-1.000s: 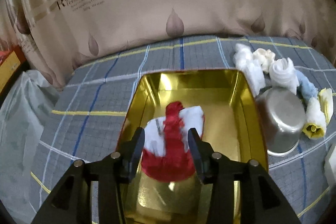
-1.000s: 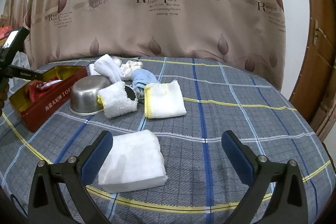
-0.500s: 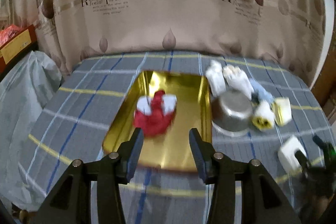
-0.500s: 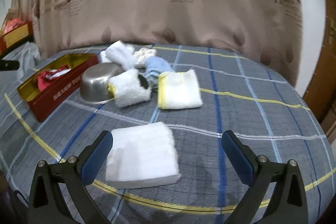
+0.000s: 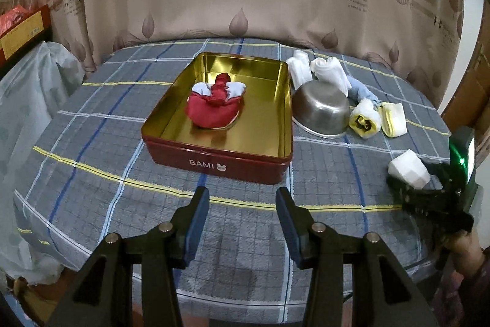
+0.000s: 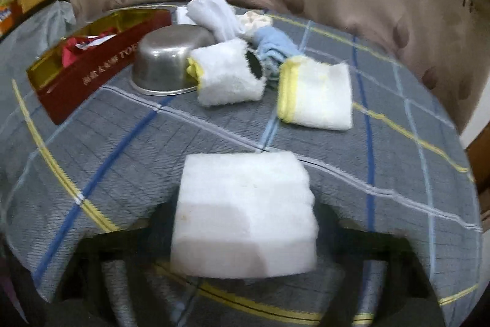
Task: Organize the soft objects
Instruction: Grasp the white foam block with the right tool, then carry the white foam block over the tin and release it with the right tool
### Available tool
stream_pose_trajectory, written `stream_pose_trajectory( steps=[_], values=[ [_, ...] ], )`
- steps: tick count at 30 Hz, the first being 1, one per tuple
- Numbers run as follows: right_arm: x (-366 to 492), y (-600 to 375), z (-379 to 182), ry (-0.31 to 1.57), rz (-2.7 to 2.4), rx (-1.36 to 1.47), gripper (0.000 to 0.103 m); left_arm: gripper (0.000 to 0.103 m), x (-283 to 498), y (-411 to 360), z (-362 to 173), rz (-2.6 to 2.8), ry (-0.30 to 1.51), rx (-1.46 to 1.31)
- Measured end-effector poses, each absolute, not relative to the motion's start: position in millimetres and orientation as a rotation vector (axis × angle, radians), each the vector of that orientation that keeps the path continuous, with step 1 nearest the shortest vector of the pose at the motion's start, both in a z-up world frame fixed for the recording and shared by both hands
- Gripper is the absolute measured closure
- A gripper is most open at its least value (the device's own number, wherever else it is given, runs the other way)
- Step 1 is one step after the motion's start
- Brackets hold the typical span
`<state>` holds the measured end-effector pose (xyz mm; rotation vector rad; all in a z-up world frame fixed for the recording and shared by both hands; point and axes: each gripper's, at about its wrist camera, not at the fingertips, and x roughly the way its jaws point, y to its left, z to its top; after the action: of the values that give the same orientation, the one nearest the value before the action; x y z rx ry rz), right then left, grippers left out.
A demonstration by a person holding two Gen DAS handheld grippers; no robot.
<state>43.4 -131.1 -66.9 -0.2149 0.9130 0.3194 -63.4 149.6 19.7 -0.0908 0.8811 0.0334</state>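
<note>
A red tin with a gold inside (image 5: 277, 100) stands on the checked cloth and holds a red and white cloth bundle (image 5: 214, 108). My left gripper (image 5: 242, 210) is open and empty, pulled back in front of the tin. My right gripper (image 6: 245, 222) sits around a folded white towel (image 6: 245, 210); its fingers are mostly hidden by the towel and the view is blurred. In the left wrist view the right gripper (image 5: 428, 189) is at the far right with the white towel (image 5: 408, 172) between its fingers.
A steel bowl (image 5: 321, 109) lies beside the tin, with rolled white cloths (image 5: 329, 71), a blue cloth (image 5: 363, 91), a white-yellow roll (image 6: 228, 75) and a folded yellow-edged towel (image 6: 317, 92) around it. A curtain hangs behind; the table edge is near.
My left gripper let go of the red bundle in the tin and drew back toward the table edge. My right gripper moved forward onto the folded white towel.
</note>
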Motion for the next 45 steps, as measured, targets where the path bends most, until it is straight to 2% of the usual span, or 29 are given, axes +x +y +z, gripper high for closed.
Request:
stream_pose_trajectory(
  steps=[4,7,15,23,36,39,41,43,45],
  values=[
    [46.8,-135.7,-63.3,0.956,0.339,-0.159,0.037,0.057,-64.4,146.7,20.7,0.033,0.873,-0.08],
    [39.5,-127.5,-40.1,0.921,0.392,-0.123,0.037,0.057,-65.0,146.8,24.2,0.038,0.861,-0.067],
    [66.5,-15.7,41.6,0.814,0.634,-0.177,0.036,0.057,-70.7,159.2,38.3,0.073,0.807,-0.101],
    [162.1,93.4,22.6,0.951,0.668,-0.151,0.035,0.057,-70.4,177.2,36.1,0.147,0.797,-0.114],
    [235.3,153.4,-27.7,1.105,0.592,-0.005,0.033,0.057,-64.8,185.1,24.6,0.198,0.806,-0.049],
    [242.3,161.1,-30.2,1.103,0.57,-0.014,0.031,0.057,-64.2,186.0,23.2,0.2,0.809,-0.044],
    [243.3,163.5,-28.1,1.09,0.575,-0.016,0.025,0.057,-64.0,185.9,22.2,0.198,0.81,-0.044],
    [240.2,162.4,-23.0,1.044,0.539,-0.043,0.011,0.057,-63.3,185.4,21.6,0.197,0.813,-0.041],
    [235.3,155.9,-15.0,1.002,0.546,-0.023,0.01,0.057,-63.0,184.2,20.6,0.2,0.815,-0.037]
  ],
)
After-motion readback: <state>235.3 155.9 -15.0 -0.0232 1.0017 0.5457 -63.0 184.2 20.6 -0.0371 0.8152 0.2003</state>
